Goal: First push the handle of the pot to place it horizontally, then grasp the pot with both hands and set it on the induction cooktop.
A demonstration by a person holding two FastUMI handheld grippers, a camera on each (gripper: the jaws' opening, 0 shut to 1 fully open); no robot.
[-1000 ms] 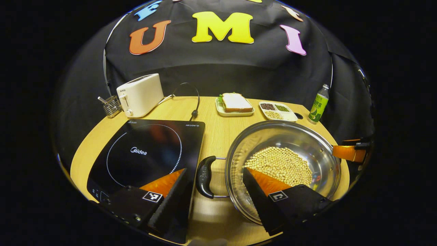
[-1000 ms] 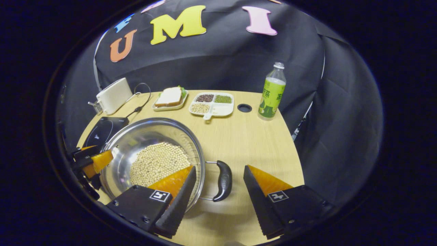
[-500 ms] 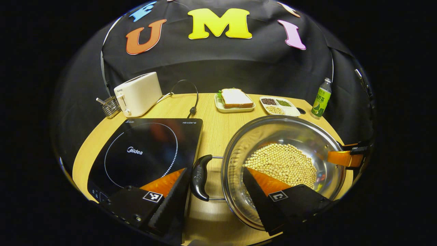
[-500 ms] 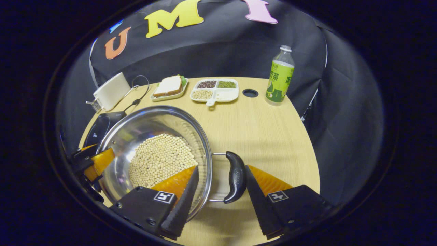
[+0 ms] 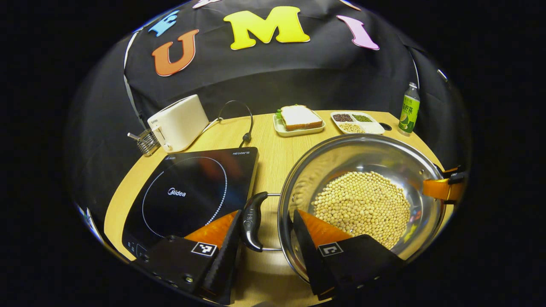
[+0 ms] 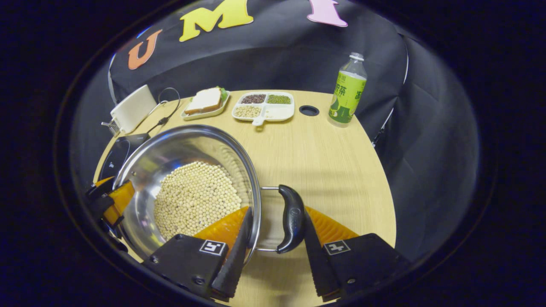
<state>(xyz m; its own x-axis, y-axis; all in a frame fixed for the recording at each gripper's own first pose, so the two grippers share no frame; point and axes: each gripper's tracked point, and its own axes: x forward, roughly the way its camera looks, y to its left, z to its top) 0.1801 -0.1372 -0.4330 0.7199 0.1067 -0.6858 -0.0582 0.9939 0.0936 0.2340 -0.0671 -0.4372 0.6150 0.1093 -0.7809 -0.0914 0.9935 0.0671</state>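
Two black loop handles stick out level from opposite sides of the shiny steel pot of pale soybeans, which sits on the round wooden table just right of the black glass induction cooktop. The left gripper straddles the left handle and pot rim, jaws apart, not yet pinching. The right gripper does likewise at the right handle. Both handles run crosswise to the fingers. The cooktop reads "Midea"; other writing is too small to read

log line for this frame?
left tongs: open astride pot handle | right tongs: open astride other handle | cooktop: bare
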